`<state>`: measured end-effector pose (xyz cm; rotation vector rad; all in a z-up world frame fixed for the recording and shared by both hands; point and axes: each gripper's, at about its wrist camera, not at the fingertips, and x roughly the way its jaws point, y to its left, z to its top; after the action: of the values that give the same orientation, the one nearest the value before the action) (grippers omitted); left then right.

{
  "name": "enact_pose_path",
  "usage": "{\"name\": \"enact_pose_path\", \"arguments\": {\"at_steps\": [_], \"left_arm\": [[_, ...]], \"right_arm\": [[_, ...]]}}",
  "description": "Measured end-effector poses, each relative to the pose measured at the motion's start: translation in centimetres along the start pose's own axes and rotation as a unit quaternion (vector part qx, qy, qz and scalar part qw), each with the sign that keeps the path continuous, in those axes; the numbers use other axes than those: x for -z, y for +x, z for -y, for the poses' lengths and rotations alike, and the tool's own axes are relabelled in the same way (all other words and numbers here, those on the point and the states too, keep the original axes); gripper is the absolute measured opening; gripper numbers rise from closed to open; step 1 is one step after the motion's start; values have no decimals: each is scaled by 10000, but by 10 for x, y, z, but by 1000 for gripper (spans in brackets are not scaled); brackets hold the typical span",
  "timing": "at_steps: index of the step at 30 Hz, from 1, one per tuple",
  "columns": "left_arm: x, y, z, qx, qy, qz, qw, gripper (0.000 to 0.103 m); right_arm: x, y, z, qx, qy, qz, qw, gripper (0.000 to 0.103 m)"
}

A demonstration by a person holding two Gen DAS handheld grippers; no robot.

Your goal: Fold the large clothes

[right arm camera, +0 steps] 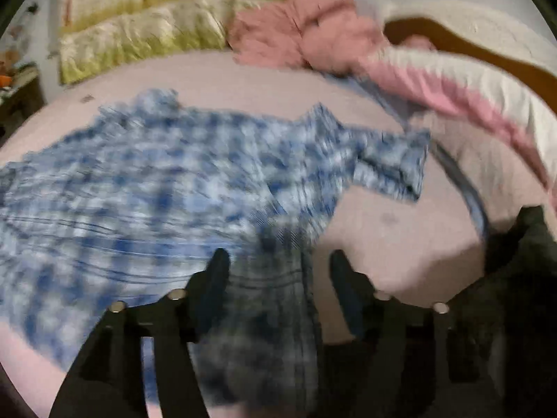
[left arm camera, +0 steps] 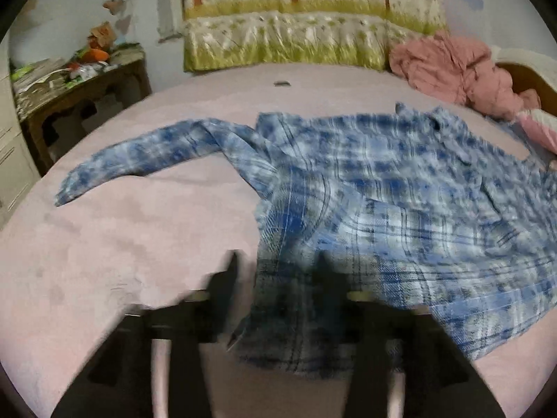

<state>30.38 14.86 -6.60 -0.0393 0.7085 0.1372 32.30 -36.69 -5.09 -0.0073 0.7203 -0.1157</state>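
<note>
Left wrist view: a blue plaid flannel shirt (left arm camera: 383,188) lies flat on the pink bed (left arm camera: 122,244), collar toward the floral quilt (left arm camera: 289,24), one sleeve stretched leftward. The left claw (left arm camera: 278,271) is spread over the hem.

Right wrist view: the right claw (right arm camera: 278,264) is spread around the shirt's (right arm camera: 156,181) hem corner.

Both wrist views look low and close across the pink bed (left arm camera: 122,230), sharing the blue plaid flannel shirt (left arm camera: 400,209), facing the floral quilt (left arm camera: 289,31).
</note>
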Motion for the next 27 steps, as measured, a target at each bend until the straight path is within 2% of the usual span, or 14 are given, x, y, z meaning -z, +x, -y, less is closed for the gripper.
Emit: {"name": "enact_pose_path", "arguments": {"at_steps": [3, 4, 6, 10, 13, 16, 19, 23, 27], "left_arm": [[4, -14, -9, 218, -303, -67, 9993, 68], [6, -18, -12, 311, -418, -109, 9986, 70], [9, -27, -17, 492, -717, -170, 9961, 80], [25, -43, -23, 1020, -1236, -339, 9865, 81], [38, -52, -12, 1174, -1131, -346, 9860, 81], [43, -54, 1, 1325, -1030, -407, 9850, 81], [44, -48, 6, 1636, -1272, -571, 9766, 85], [49, -26, 1, 1785, -1747, -858, 9645, 85], [43, -15, 2, 1729, -1878, -662, 9646, 85]], "right_arm": [[7, -28, 3, -552, 394, 189, 9975, 84], [11, -33, 2, -734, 519, 176, 9958, 86], [22, -40, 0, -1065, 717, 69, 9917, 86], [52, -37, -3, -1429, 900, -364, 9850, 87], [66, -30, -7, -1324, 888, -614, 9853, 87], [69, -30, -9, -1349, 926, -557, 9849, 87], [70, -25, -8, -1459, 1105, -570, 9815, 87], [75, -10, -12, -1542, 1212, -787, 9774, 87], [71, 2, -19, -1295, 1113, -700, 9828, 87]]}}
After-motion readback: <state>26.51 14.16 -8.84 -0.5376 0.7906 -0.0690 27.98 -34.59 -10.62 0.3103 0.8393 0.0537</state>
